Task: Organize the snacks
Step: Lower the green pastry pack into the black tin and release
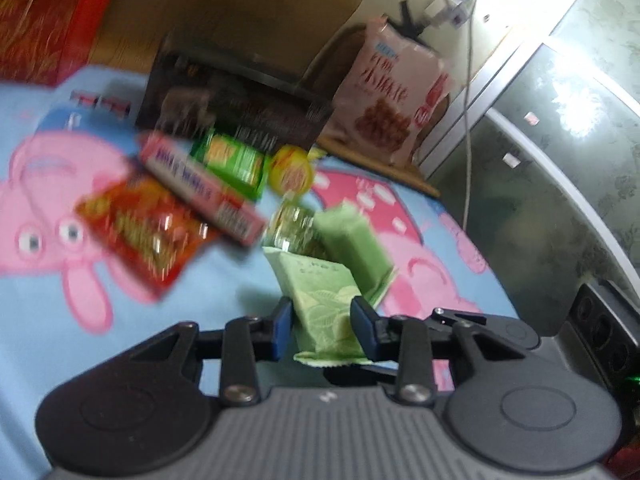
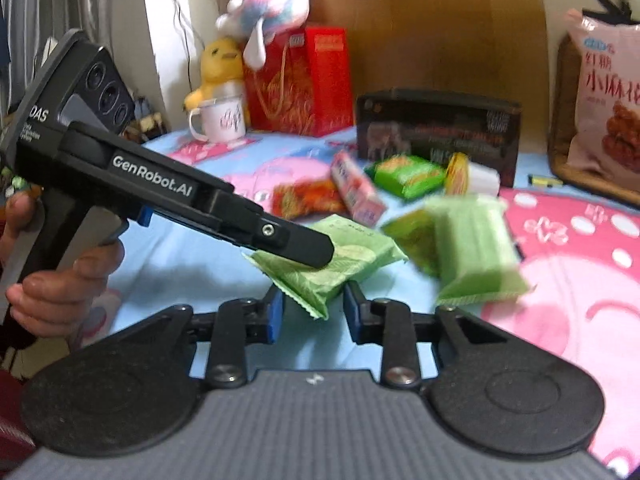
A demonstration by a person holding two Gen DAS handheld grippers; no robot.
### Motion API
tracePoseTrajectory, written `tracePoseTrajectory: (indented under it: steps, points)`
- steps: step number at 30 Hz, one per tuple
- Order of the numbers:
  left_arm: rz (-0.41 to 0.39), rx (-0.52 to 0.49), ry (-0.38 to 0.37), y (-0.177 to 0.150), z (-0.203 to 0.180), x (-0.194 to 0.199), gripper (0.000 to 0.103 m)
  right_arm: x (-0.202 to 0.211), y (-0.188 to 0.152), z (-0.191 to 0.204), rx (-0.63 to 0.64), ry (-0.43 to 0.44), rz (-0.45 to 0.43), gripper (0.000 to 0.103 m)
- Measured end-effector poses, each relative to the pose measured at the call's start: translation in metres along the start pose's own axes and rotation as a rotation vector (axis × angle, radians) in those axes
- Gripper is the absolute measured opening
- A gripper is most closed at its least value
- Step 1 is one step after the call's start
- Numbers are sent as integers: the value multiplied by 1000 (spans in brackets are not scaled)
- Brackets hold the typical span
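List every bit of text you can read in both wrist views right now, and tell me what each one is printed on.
"GenRobot.AI": side of the left gripper, seen from the right wrist.
"DAS": its camera housing; smaller lines below too small to read.
"小麻花": pink snack bag, legible in both views; smaller characters above are blurred.
Pink box, red packet, green packet, dark box, red gift bag, white mug: print present, blurred, unreadable.

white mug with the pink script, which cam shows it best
The right wrist view: the white mug stands at the back left beside the yellow plush duck, handle and lettering visible though blurred. The left wrist view does not show it at all.
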State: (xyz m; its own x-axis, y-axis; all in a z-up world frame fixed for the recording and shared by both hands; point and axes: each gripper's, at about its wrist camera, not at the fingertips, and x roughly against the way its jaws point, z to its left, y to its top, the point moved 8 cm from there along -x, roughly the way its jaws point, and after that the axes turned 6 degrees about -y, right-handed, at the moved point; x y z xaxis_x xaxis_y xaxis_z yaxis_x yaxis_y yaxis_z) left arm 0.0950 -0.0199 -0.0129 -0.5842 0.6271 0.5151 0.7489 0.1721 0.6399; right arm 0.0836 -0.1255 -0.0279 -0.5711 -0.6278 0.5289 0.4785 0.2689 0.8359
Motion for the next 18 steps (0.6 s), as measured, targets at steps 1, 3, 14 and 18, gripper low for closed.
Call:
tracePoseTrajectory:
  steps: [1,3,14,18]
  points:
    - [-13,-10,2,7,-1,3,32,0,7,-2,1,1,-19,34]
    - [-38,-30,18,24,-1,6,32,-3,21,-5,0,7,-43,34]
    - [-169,-57,133,168,32,-21,32,-76,140,-60,-72,4,-109,33]
    - [-159,-16,177,188,59,-47,34,-116,153,-75,-64,-46,-70,37]
